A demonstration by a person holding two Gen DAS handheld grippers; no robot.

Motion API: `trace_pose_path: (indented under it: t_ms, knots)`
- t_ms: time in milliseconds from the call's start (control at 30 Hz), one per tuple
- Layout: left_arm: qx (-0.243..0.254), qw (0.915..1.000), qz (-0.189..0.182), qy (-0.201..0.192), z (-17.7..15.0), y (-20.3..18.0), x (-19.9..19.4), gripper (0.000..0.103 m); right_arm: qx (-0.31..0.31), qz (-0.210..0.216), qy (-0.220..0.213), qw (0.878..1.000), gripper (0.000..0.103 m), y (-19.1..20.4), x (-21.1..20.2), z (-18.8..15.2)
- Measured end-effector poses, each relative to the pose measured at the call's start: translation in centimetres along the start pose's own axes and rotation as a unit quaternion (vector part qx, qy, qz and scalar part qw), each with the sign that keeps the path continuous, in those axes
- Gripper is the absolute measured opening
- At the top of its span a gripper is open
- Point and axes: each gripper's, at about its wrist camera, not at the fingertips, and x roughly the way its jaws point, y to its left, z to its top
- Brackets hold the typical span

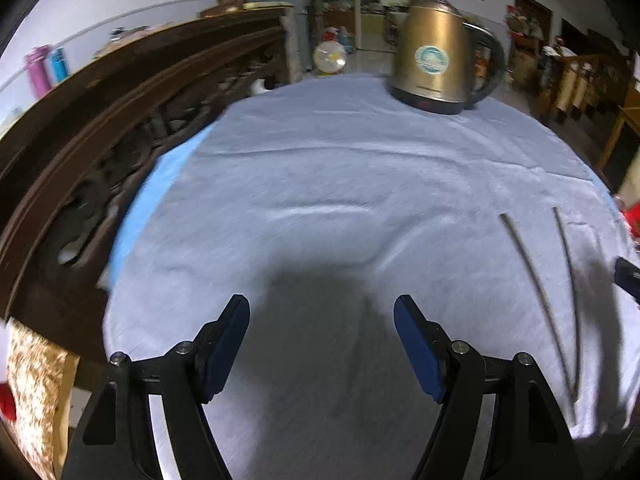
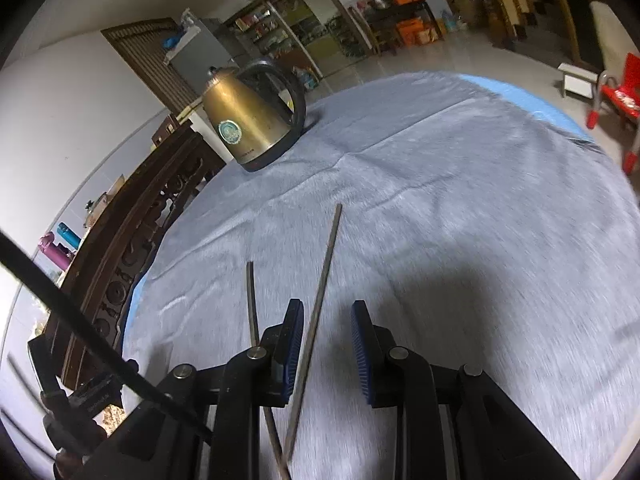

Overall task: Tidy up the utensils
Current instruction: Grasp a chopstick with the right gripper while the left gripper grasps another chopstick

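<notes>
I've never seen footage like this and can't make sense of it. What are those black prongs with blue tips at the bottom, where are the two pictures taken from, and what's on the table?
No robot here: a person carries a two-finger gripper in each hand, and each gripper has a wide-angle camera looking along its fingers. The prongs are those fingers with blue pads. One picture looks out from the left gripper, the other from the right gripper. Both hang over a round table under a grey cloth. On it lie two thin chopsticks and, at the far side, a brass-coloured electric kettle. The left jaws stand wide open and empty. The right jaws are narrower but open; one chopstick lies in the gap, not pinched. Nothing is held.
</notes>
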Motion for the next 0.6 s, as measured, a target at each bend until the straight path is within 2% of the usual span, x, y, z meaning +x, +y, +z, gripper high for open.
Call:
trace_pose_path:
  t_ms: [167,267,367,500,567,600]
  knots:
    - [0.021,0.9970,-0.066,0.034,4.1,-3.6,2.2,0.075,-0.027,-0.020,0.062,0.998,0.026,1.7,4.9,3.9]
    - [0.031,0.9920,-0.107,0.060,5.8,-5.9,3.4,0.075,-0.047,-0.059,0.097,0.992,0.026,2.8,7.6,5.6]
    - [0.041,0.9879,-0.120,0.089,6.7,-8.0,4.5,0.075,-0.054,-0.111,0.136,0.983,0.026,3.7,10.4,6.8]
    - [0.067,0.9771,-0.134,0.151,7.5,-11.1,6.2,0.075,-0.067,-0.145,0.162,0.974,0.026,4.4,12.2,6.7]
    - [0.080,0.9738,-0.127,0.171,7.6,-12.3,7.0,0.075,-0.090,-0.164,0.158,0.970,0.021,5.0,12.5,6.5]
    - [0.088,0.9728,-0.120,0.177,7.6,-12.9,7.3,0.075,-0.100,-0.167,0.156,0.968,0.012,5.2,12.6,6.5]
